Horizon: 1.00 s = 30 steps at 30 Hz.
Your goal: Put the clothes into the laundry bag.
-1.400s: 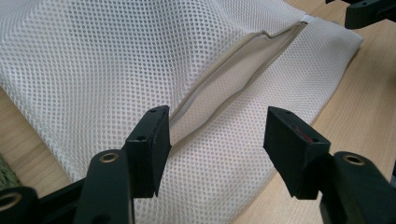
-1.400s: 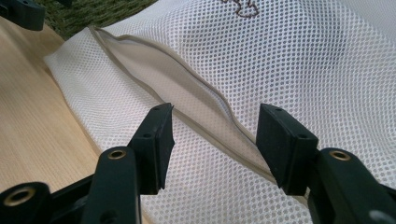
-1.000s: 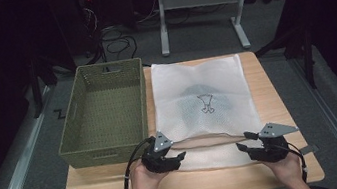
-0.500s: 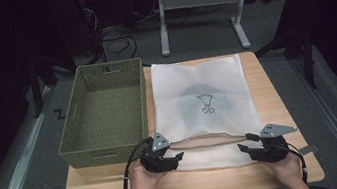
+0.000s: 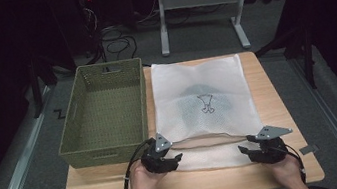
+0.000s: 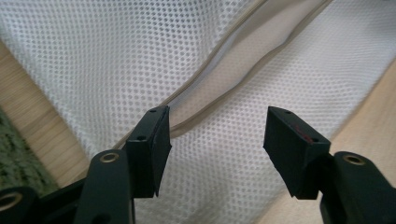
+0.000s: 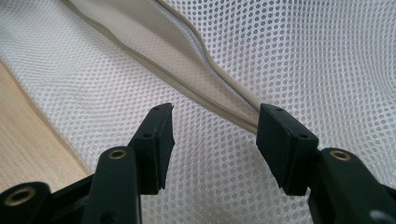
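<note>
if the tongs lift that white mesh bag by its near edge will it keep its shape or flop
Probably flop: the mesh bag lies flat and its beige-edged opening already buckles into waves. It looks light, being thin open netting, though a dark item inside would likely slide and sag downward. The fine weave may slip between pads, so gripping the thicker edge seems safer.

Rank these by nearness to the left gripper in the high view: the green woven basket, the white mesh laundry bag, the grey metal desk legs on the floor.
From the left gripper:
1. White mesh laundry bag, directly under its open jaws.
2. Green woven basket, just beyond, on the table's left side.
3. Grey metal desk legs, far behind the table.
</note>
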### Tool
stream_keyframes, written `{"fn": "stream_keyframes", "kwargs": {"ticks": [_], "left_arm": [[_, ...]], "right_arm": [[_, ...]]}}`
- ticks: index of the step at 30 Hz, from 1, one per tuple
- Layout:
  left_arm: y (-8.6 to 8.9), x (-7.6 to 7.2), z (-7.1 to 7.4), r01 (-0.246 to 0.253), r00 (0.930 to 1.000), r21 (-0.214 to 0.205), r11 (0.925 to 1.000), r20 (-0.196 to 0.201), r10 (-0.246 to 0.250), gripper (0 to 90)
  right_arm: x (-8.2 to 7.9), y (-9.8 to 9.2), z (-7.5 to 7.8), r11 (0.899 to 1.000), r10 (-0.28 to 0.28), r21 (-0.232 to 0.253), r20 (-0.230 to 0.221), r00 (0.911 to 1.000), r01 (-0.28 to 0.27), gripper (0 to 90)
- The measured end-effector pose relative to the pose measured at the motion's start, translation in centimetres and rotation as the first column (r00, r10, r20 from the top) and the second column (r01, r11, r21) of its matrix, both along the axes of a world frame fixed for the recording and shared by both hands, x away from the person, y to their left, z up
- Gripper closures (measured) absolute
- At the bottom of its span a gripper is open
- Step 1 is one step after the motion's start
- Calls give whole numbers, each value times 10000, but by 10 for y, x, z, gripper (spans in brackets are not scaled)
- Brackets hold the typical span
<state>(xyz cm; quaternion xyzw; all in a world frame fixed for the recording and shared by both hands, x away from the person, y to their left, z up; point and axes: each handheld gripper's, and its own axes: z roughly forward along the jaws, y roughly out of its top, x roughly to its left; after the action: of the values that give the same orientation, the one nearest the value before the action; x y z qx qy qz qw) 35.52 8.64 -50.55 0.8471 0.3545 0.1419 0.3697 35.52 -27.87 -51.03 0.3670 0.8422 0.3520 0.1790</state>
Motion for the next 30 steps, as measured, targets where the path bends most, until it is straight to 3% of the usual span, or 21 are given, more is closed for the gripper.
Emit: {"fn": "stream_keyframes", "kwargs": {"ticks": [2,25,30], "left_arm": [[0,1,-2,-118,9999,127,9998,-31,118,414],[4,7,-7,-332,9981,-10,9994,-525,331,412],[6,7,-5,-389,9977,-181,9991,-570,378,413]], "right_arm": [[1,0,-1,10000,-16,-60,-24,10000,16,472],[4,-5,-6,9995,-274,119,-235,9993,277,467],[4,-5,-6,9998,-197,86,-211,9996,199,467]]}}
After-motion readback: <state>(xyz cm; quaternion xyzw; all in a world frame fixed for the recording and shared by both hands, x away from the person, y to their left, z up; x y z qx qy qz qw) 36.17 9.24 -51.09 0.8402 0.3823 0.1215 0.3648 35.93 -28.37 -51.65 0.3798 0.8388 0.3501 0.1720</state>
